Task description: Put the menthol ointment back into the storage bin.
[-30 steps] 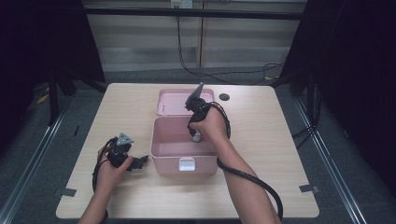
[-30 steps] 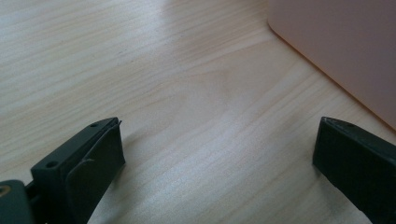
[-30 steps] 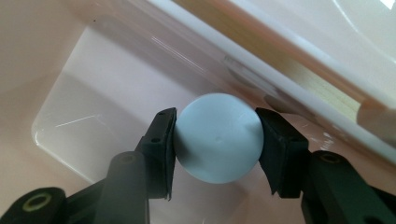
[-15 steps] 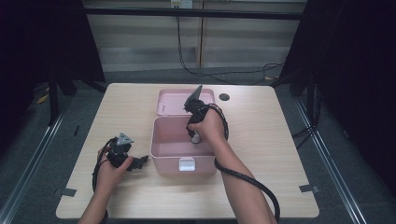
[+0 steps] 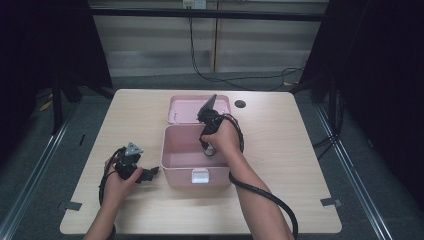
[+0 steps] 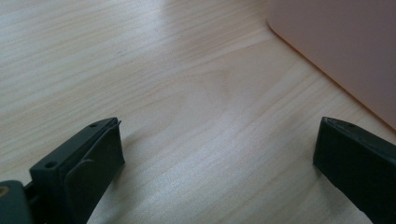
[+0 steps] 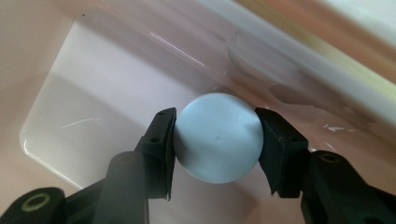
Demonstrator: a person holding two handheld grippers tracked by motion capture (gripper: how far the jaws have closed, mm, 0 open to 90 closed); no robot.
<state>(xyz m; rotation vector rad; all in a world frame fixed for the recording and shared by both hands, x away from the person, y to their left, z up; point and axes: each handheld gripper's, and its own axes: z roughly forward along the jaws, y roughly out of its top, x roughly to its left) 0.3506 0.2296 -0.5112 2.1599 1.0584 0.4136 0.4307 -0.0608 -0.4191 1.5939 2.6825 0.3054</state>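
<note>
The right gripper (image 7: 215, 140) pinches a pale blue round object (image 7: 217, 137) low inside the open pink box (image 5: 172, 165), apparently to set it down or lift it; the left gripper (image 6: 215, 154), jaws spread and empty, rests on the table (image 6: 154, 84) beside the box, likely waiting.

No legible text, labels, brands, nos. or signs can be made out anywhere: none on the pale pink plastic box (image 5: 196, 159), none on the light wooden table (image 5: 125, 115).
</note>
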